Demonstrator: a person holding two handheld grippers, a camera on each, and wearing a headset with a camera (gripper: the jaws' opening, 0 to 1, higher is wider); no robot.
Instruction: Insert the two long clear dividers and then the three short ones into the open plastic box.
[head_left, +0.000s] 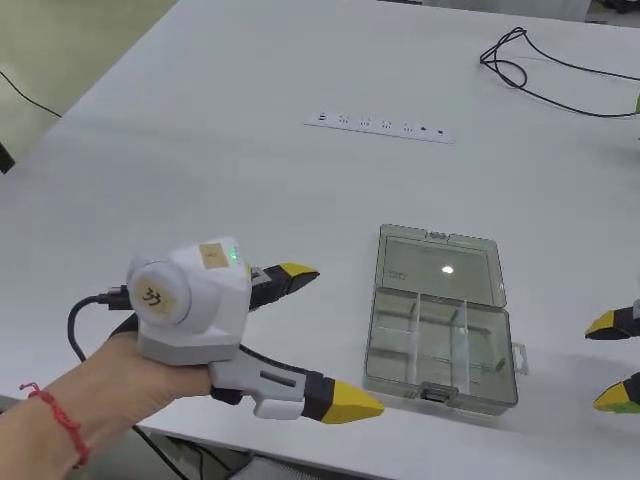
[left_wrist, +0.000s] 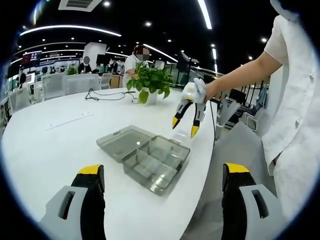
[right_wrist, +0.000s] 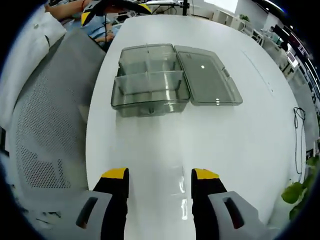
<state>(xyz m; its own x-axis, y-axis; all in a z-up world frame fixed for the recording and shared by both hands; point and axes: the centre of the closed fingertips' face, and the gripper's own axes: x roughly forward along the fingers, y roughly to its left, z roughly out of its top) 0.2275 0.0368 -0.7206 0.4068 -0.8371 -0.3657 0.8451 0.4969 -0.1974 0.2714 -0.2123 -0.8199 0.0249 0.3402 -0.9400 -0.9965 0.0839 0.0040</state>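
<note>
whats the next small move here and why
Probably ease the right tool toward the open box to check that the dividers standing in its base are fully seated. I see no loose ones on the table. Both the right tool and the left tool are open, empty and apart from the box.

Your left tongs (left_wrist: 162, 169) gape wide above the counter (left_wrist: 45, 150); the open plastic box (left_wrist: 150, 157) lies ahead, your right tongs (left_wrist: 184, 127) spread beyond it.
</note>
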